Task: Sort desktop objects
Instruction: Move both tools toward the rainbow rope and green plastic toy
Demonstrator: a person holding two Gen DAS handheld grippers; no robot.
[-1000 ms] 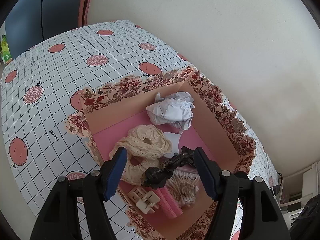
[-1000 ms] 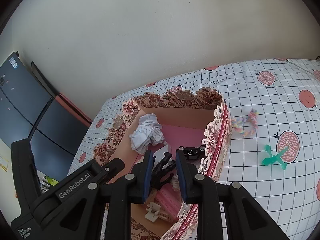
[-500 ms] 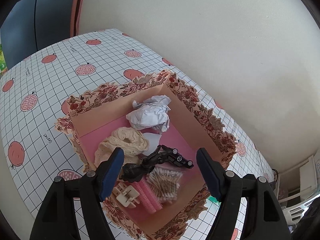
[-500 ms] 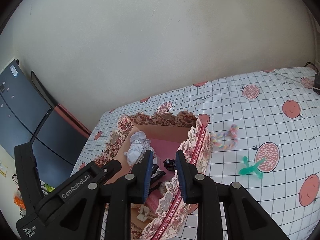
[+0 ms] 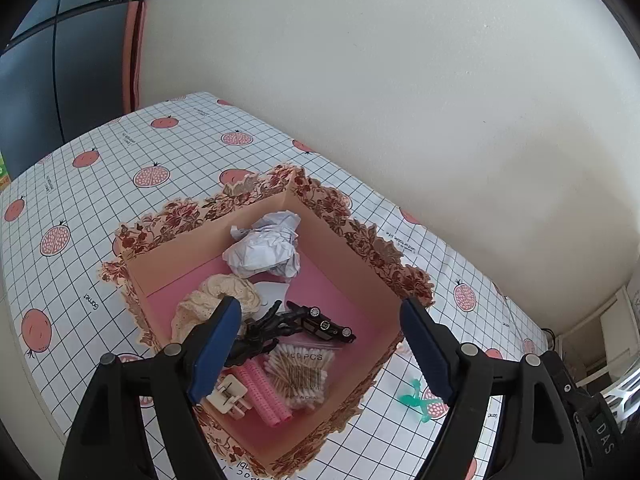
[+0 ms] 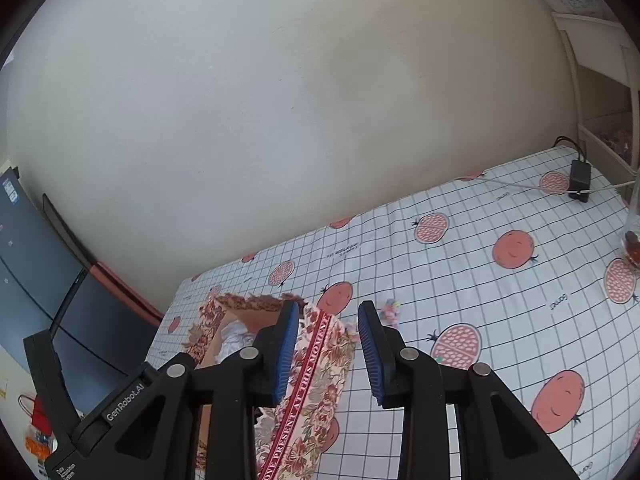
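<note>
A floral-rimmed cardboard box [image 5: 352,264] stands on the table. Inside lie crumpled white paper [image 5: 266,248], a cream scrunchie [image 5: 216,298], a black claw clip [image 5: 262,332], a black toy car [image 5: 326,324], a bag of cotton swabs [image 5: 302,372], pink hair rollers [image 5: 266,390] and a beige clip [image 5: 228,394]. My left gripper [image 5: 320,302] hovers above the box; its jaws are opening wide with nothing held. My right gripper [image 6: 329,308] hangs over the box's near wall [image 6: 320,360], jaws opening and empty. A green plastic piece [image 5: 416,398] and a pastel braided rope [image 6: 390,312] lie on the cloth beside the box.
The pomegranate-print tablecloth [image 6: 460,264] stretches right of the box. A black adapter with its cable [image 6: 580,174] sits at the far corner, and a glass [image 6: 632,240] stands at the right edge. A pale wall runs behind the table.
Both grippers have risen and drawn back from the box, and their jaws stand wider. The black clip and toy car now lie loose inside. The right view has swung toward the table.
</note>
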